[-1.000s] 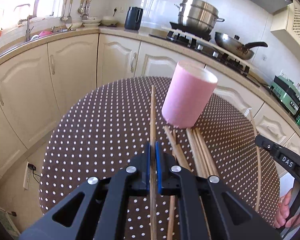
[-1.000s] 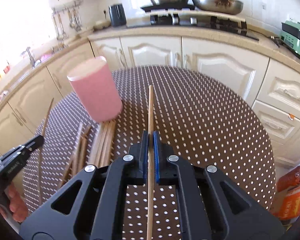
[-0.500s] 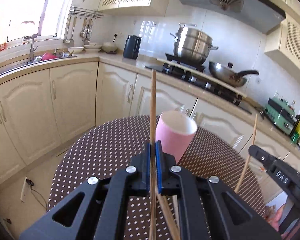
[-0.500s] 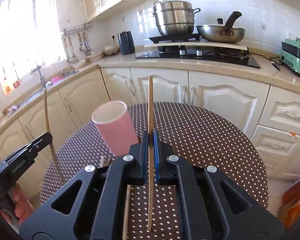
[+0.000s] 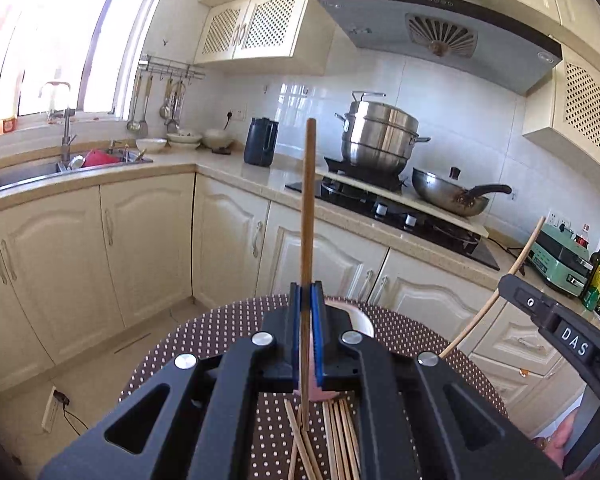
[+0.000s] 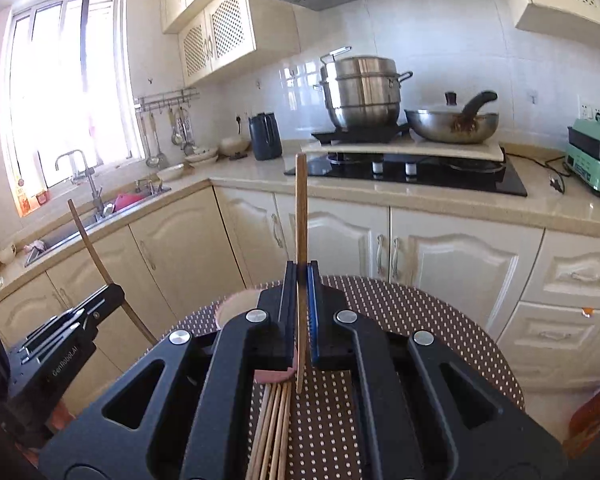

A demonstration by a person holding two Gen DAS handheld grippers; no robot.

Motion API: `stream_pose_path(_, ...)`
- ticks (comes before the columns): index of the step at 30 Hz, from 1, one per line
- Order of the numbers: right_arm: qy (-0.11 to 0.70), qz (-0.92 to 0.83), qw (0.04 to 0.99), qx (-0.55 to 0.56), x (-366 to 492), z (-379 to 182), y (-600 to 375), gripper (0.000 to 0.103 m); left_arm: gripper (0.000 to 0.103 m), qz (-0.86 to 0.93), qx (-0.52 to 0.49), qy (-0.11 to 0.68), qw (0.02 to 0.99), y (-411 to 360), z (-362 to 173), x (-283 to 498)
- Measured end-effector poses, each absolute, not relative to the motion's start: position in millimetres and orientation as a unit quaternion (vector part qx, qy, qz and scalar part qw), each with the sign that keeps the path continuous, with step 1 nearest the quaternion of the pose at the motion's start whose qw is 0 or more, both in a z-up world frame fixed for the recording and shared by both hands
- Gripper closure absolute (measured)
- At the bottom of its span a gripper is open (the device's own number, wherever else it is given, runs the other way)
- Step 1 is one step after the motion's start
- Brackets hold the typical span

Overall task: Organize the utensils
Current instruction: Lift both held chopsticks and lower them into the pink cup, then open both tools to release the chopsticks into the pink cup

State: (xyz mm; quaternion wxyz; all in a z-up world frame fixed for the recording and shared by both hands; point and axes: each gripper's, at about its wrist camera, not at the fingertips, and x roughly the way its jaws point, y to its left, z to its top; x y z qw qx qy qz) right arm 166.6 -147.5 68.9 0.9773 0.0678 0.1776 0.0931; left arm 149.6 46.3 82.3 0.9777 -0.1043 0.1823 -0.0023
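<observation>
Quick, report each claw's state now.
Left claw: shut on a chopstick, held upright.
Right claw: shut on another chopstick, also upright.

You are looking at matt wooden chopsticks (image 5: 337, 436) lying on a dotted brown tablecloth (image 5: 220, 332). The steamer pot (image 5: 376, 136) is gleaming as polished metal, the wall tiles (image 5: 460, 116) are shining glossy white, and the left gripper (image 5: 307, 292) is showing matt black plastic.
</observation>
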Motion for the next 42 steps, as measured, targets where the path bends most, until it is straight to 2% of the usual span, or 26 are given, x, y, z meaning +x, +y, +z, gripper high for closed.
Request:
stream_pose_path(8,0.126,0.113,0.983,0.079,177.3,115.7,-138.2,0.097,0.097,0.010,-0.098,0.121,0.988,42.0,128.8,159.7)
stream_pose_path(16,0.106,0.138,0.980,0.092,207.1,120.7,-125.8,0.097,0.097,0.002,-0.086,0.093,0.992,27.1,139.2,190.8)
stream_pose_path(29,0.204,0.138,0.967,0.063,273.6,77.9,-108.7,0.097,0.097,-0.009,-0.077,0.152,0.985,27.3,92.5,245.7)
stream_pose_path(39,0.269,0.148,0.951,0.032,290.9,51.7,-95.3,0.096,0.096,-0.029,-0.056,0.153,0.986,32.0,70.1,253.0)
stream_pose_path(40,0.272,0.144,0.951,0.028,291.8,51.3,-95.2,0.094,0.096,-0.034,-0.052,0.155,0.986,31.1,68.4,254.3)
stream_pose_path(42,0.279,0.137,0.950,0.025,295.0,49.8,-95.8,0.075,0.096,-0.034,-0.044,0.158,0.986,30.8,65.5,255.6)
